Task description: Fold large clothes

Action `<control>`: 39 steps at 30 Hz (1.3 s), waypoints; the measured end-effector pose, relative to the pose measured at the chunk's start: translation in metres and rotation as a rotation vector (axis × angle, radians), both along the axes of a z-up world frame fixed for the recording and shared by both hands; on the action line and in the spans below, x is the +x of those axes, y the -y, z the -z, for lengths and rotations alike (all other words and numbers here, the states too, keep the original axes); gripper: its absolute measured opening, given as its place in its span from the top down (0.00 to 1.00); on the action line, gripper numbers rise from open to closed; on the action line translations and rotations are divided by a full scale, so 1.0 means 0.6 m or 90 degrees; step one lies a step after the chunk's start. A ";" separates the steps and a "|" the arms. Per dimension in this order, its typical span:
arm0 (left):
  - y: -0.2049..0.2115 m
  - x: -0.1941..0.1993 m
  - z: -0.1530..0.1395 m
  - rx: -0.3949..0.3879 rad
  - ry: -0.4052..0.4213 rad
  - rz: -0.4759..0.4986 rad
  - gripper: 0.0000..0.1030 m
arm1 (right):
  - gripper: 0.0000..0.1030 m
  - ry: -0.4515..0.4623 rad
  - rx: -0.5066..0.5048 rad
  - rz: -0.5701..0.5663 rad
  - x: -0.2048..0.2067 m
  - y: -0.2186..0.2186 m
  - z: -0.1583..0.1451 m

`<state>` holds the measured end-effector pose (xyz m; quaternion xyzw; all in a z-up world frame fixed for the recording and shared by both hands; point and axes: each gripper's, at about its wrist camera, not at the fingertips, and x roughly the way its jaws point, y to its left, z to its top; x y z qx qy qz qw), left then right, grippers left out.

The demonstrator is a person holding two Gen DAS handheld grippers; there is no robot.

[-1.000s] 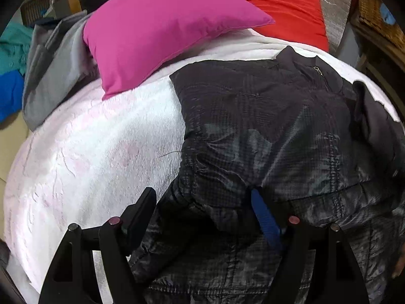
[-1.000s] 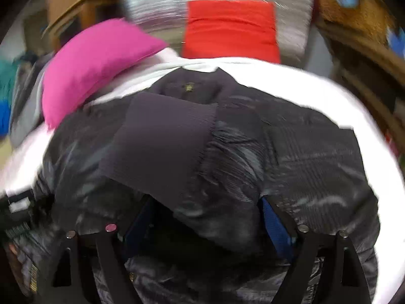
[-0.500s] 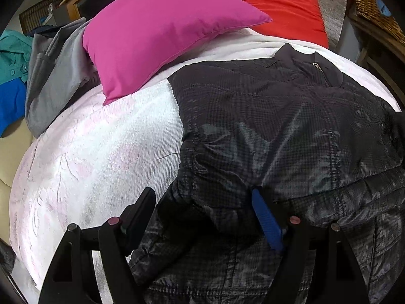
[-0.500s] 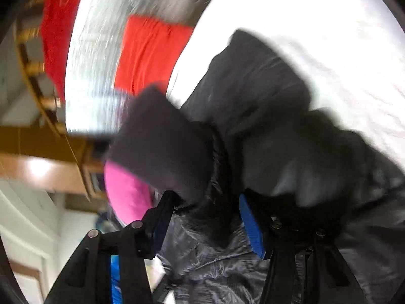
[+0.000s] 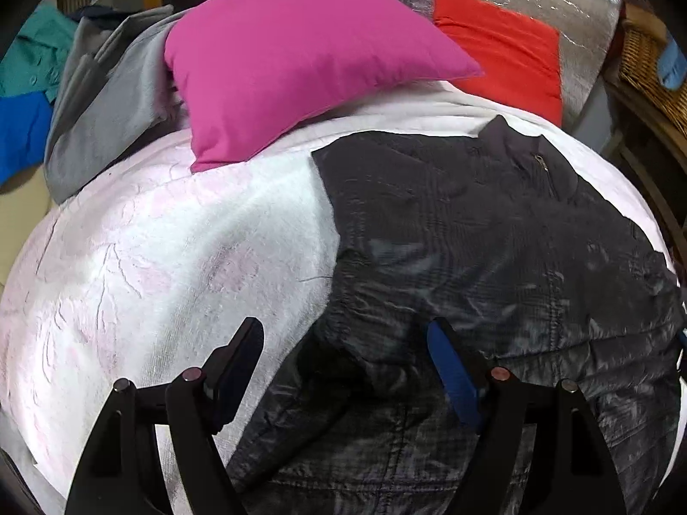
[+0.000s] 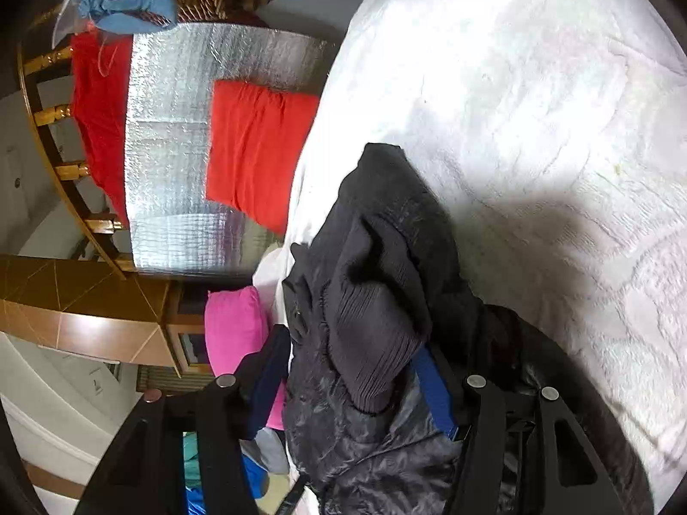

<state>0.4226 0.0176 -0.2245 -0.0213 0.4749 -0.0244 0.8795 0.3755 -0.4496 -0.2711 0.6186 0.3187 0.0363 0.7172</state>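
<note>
Step in hand, as judged: folding a sleeve of the black quilted jacket (image 5: 493, 249) across its body. Jacket spread on the white blanket (image 5: 171, 257), collar far, hem near, right of the pink cushion (image 5: 300, 64).

Right gripper (image 6: 350, 380) rolled on its side, jaws just opened a little, sleeve and ribbed cuff (image 6: 373, 343) bunched between the pads, apparently gripped.

Left gripper (image 5: 348, 369) open wide astride the near left edge of the jacket, pads not pressing.

Next move calls for laying the sleeve flat over the chest, then releasing.

No brand, label or writing legible.
</note>
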 end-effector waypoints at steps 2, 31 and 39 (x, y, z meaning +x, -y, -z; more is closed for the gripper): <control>-0.004 0.009 0.013 -0.005 -0.019 -0.004 0.23 | 0.40 -0.017 -0.021 -0.010 0.009 -0.003 0.000; 0.009 -0.064 -0.006 -0.264 -0.078 0.035 0.23 | 0.30 -0.039 -0.136 -0.090 -0.087 -0.072 -0.054; 0.015 -0.036 0.054 -0.362 -0.138 -0.026 0.23 | 0.30 -0.053 -0.052 -0.089 -0.047 -0.089 0.008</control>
